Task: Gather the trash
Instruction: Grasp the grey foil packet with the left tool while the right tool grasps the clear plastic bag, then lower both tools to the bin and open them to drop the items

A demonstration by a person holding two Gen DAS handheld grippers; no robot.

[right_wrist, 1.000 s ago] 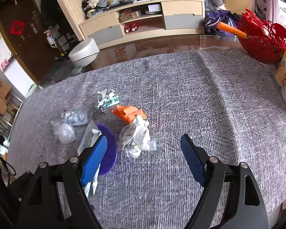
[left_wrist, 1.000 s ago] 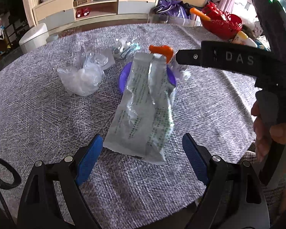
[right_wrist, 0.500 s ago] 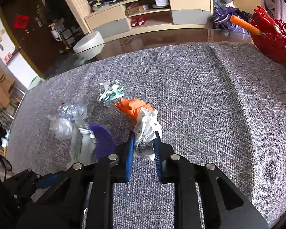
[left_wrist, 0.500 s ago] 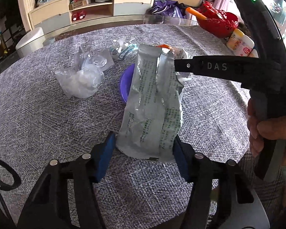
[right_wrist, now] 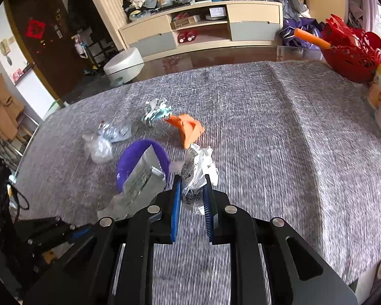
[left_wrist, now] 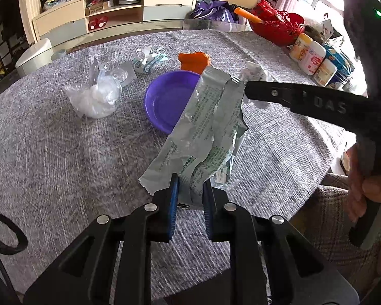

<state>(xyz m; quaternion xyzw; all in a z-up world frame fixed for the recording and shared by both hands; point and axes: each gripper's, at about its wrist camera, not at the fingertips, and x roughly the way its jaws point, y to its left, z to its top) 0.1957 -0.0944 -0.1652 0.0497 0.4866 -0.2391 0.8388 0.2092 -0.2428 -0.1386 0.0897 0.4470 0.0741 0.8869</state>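
My left gripper (left_wrist: 190, 186) is shut on the near end of a long silver foil wrapper (left_wrist: 205, 127), lifted off the cloth and leaning over a purple bowl (left_wrist: 165, 101). My right gripper (right_wrist: 192, 189) is shut on a crumpled white paper wad (right_wrist: 199, 170) and holds it just right of the purple bowl (right_wrist: 137, 147). The wrapper (right_wrist: 139, 180) shows in the right wrist view too. An orange paper scrap (left_wrist: 194, 61), a clear plastic bag (left_wrist: 94, 96) and a torn white-teal wrapper (left_wrist: 148, 62) lie on the cloth beyond the bowl.
The round table has a grey woven cloth (left_wrist: 50, 152). A red basket (left_wrist: 276, 29) and several small bottles (left_wrist: 310, 58) stand at the far right edge. The right gripper's black arm (left_wrist: 317, 105) crosses the left wrist view.
Both grippers went from open to shut: the left closed on the foil wrapper and raised it, the right closed on the white paper wad and lifted it.
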